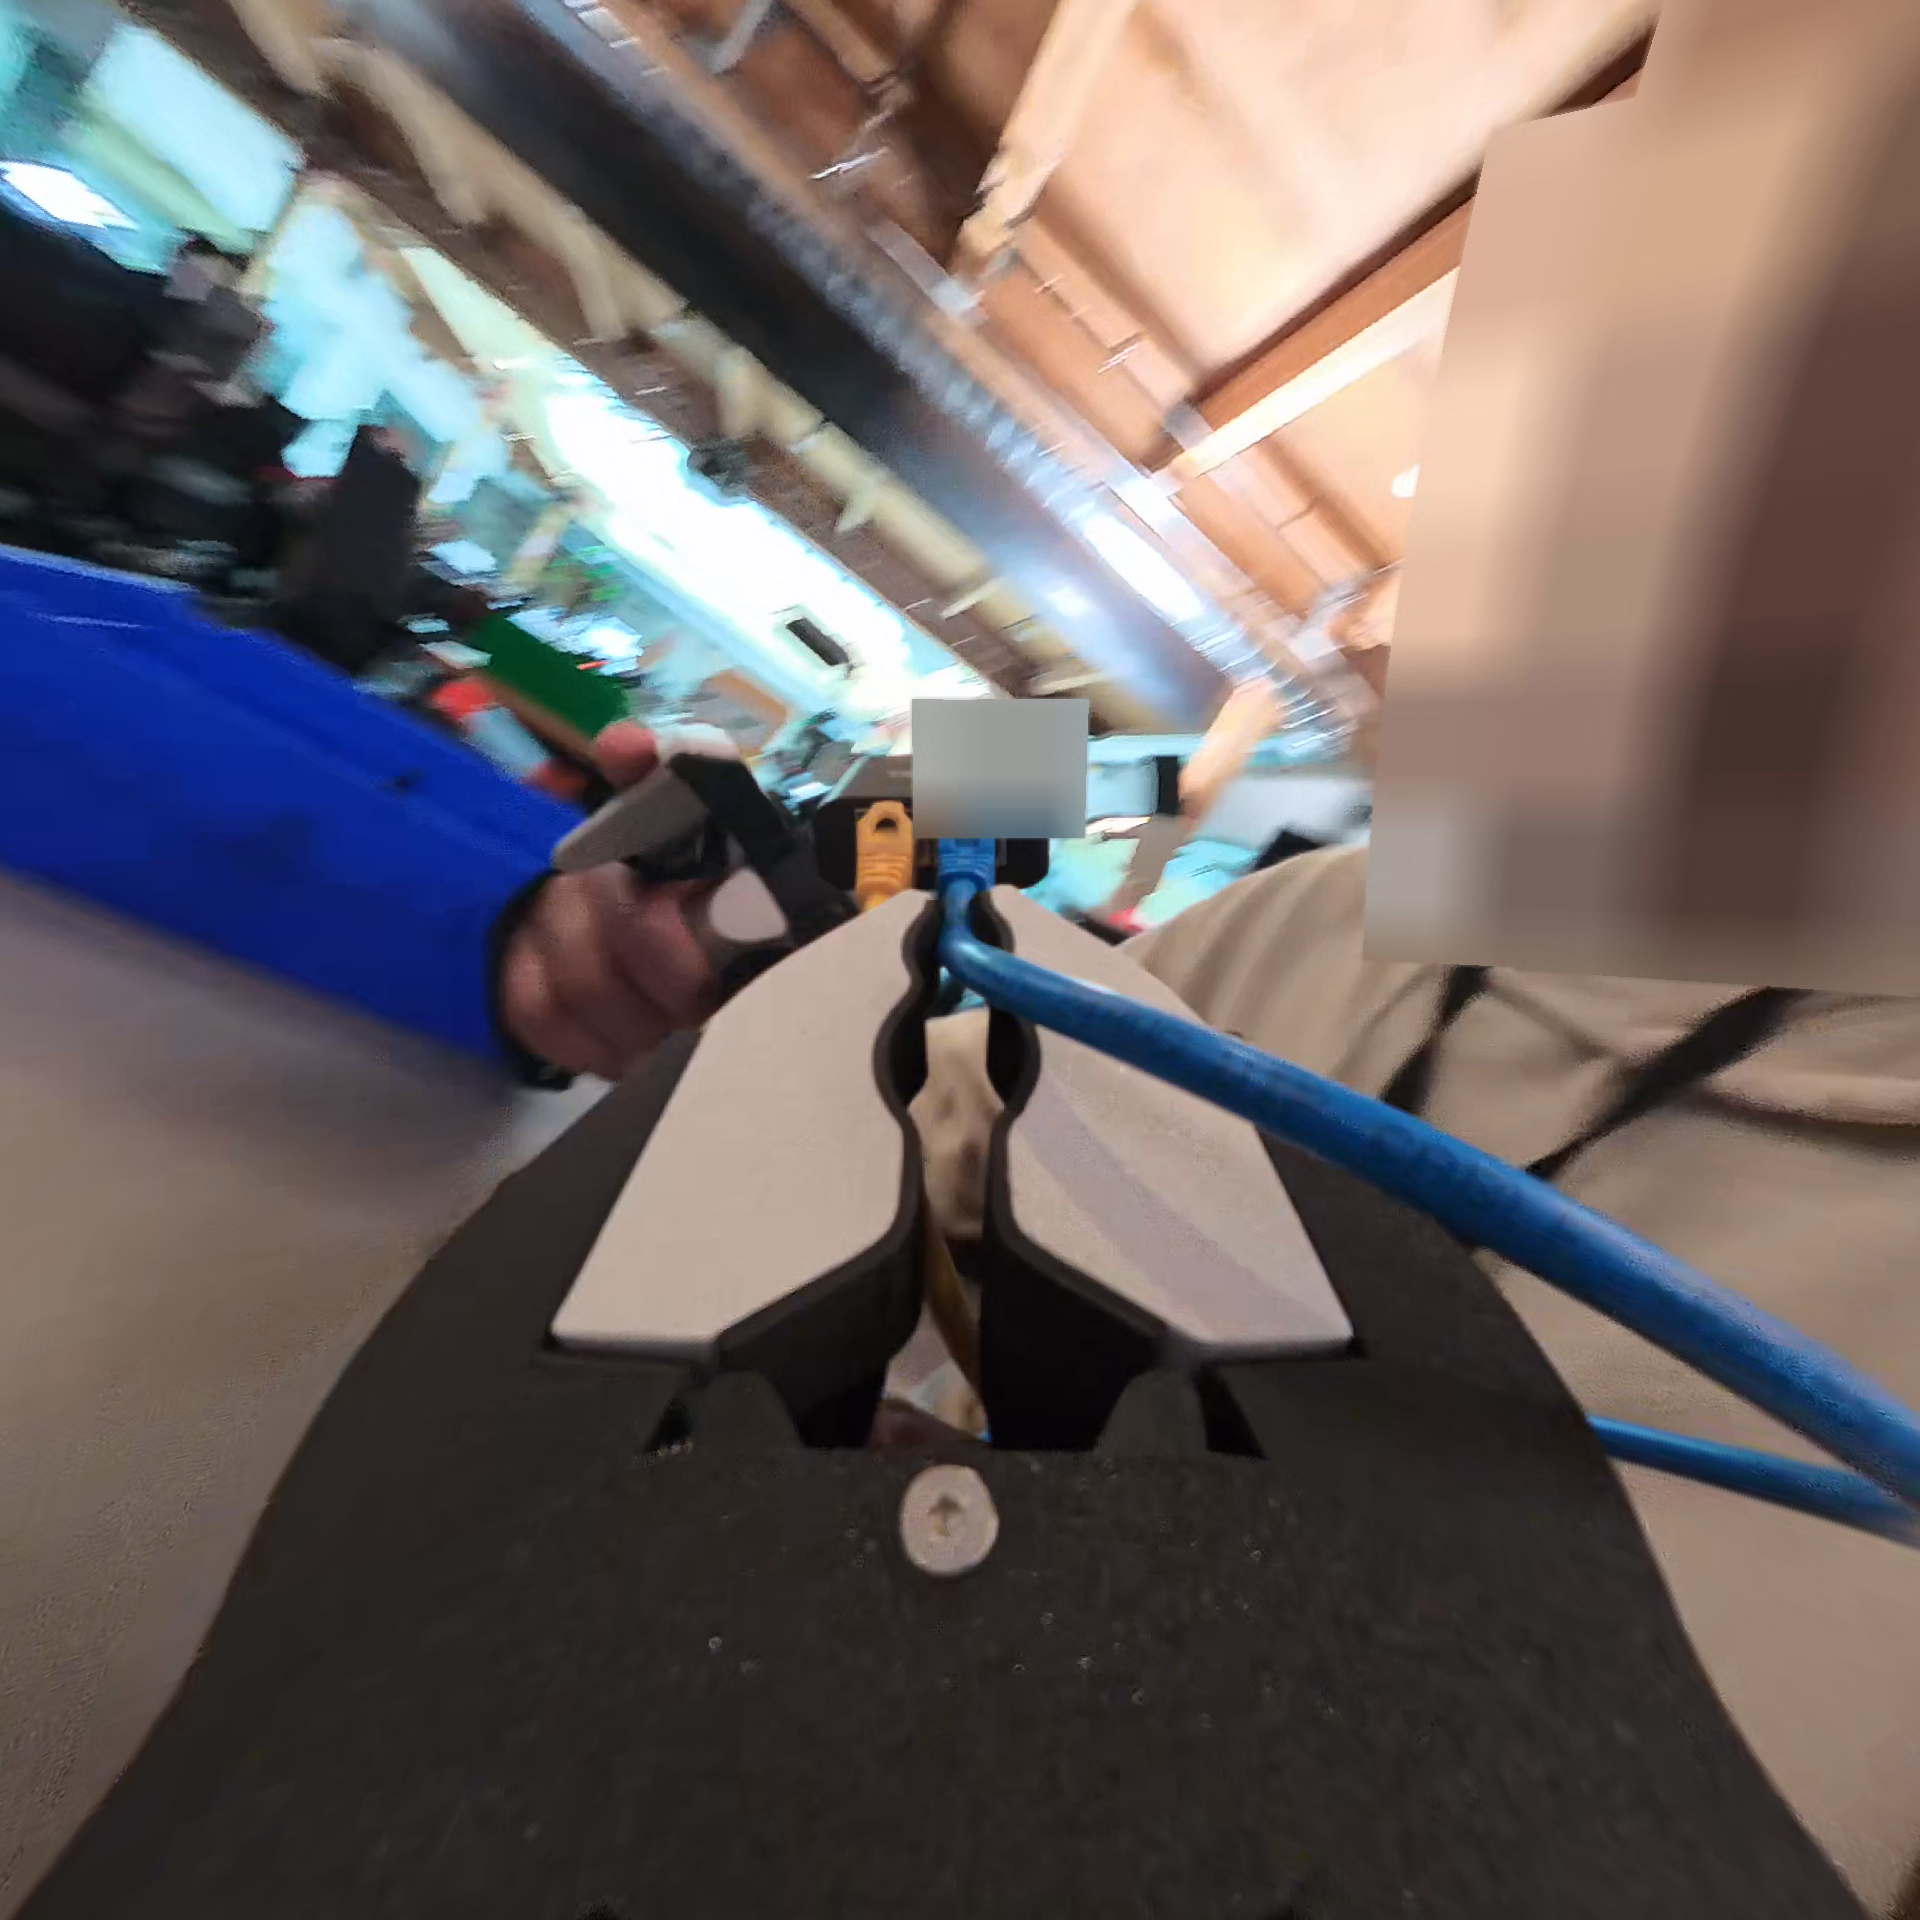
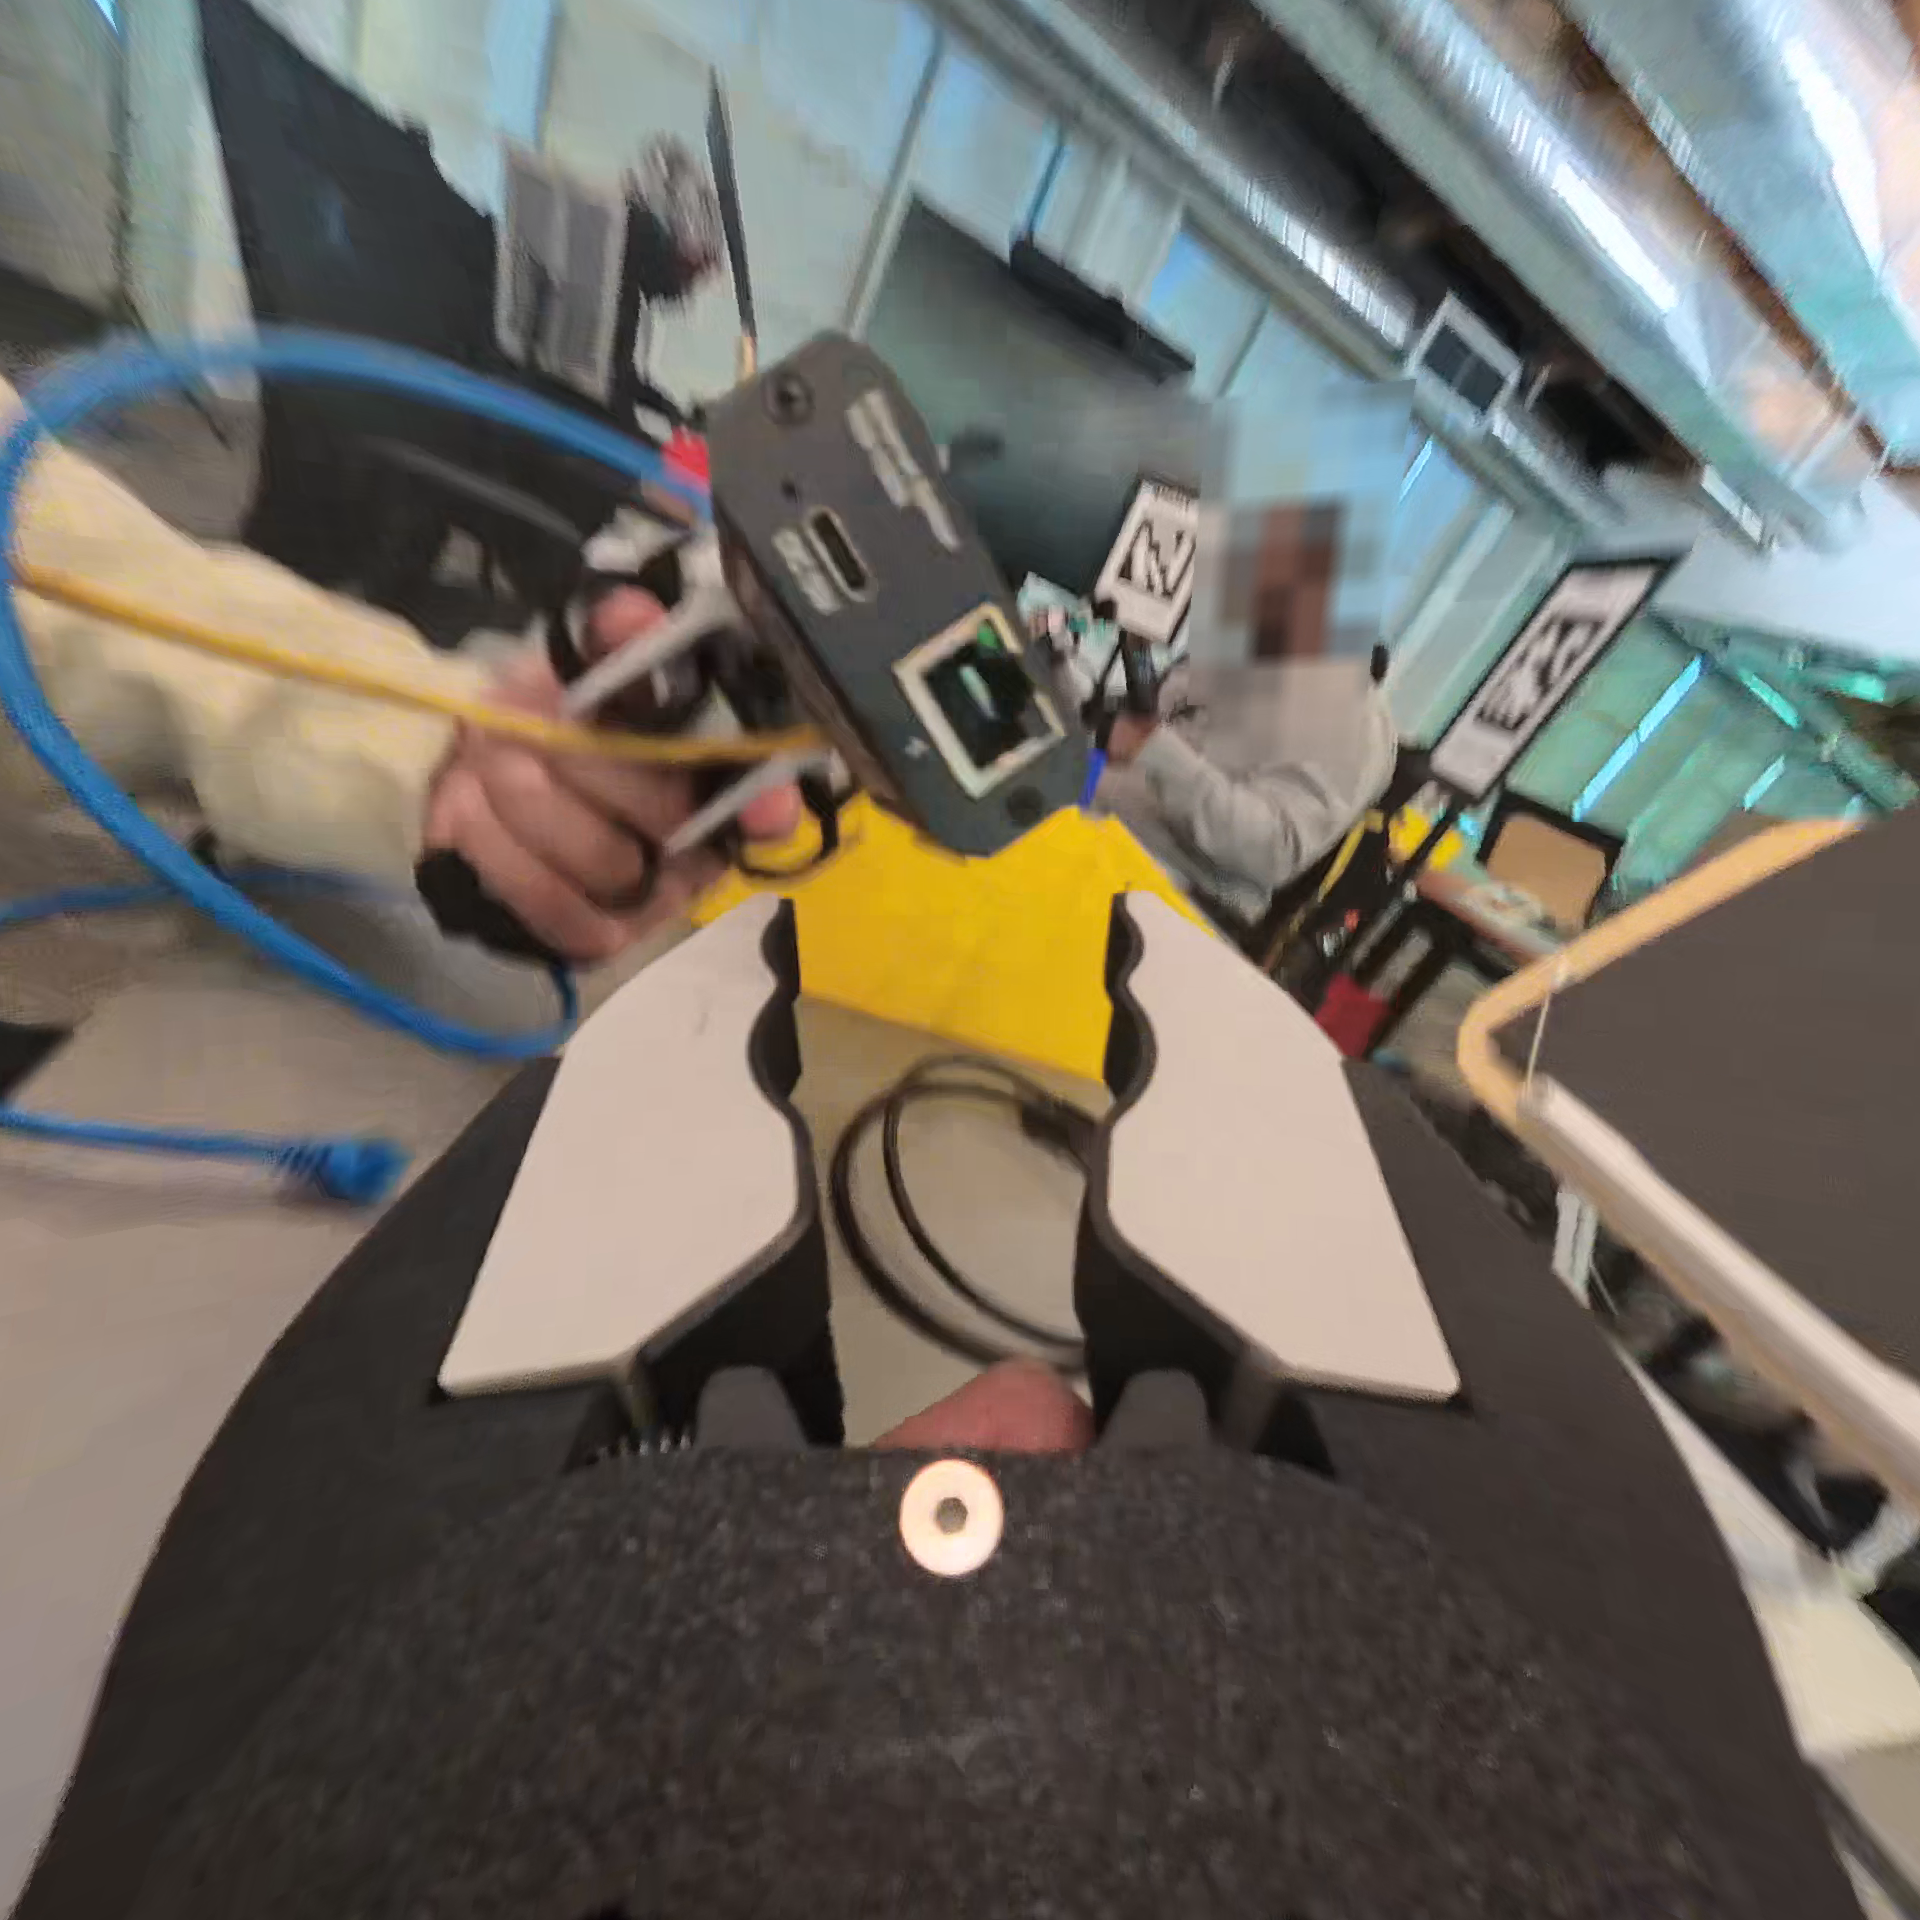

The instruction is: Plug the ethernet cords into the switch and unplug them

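The left claw (image 1: 954,914) is squeezed nearly shut on the blue cord (image 1: 1299,1112), right behind its plug. That plug sits in a port of the small dark switch (image 1: 930,842). A yellow cord (image 1: 883,847) is plugged in just beside it.

The switch (image 2: 883,592) is up in the air, tilted, above a yellow block (image 2: 956,935). I cannot tell what holds it up. One port on its end faces us with nothing in it.

The right claw (image 2: 951,940) is wide apart and holds nothing. Below it, a thin black wire (image 2: 914,1226) lies coiled on the desk (image 2: 156,1299). The blue cord's (image 2: 208,883) other plug lies on the desk too.
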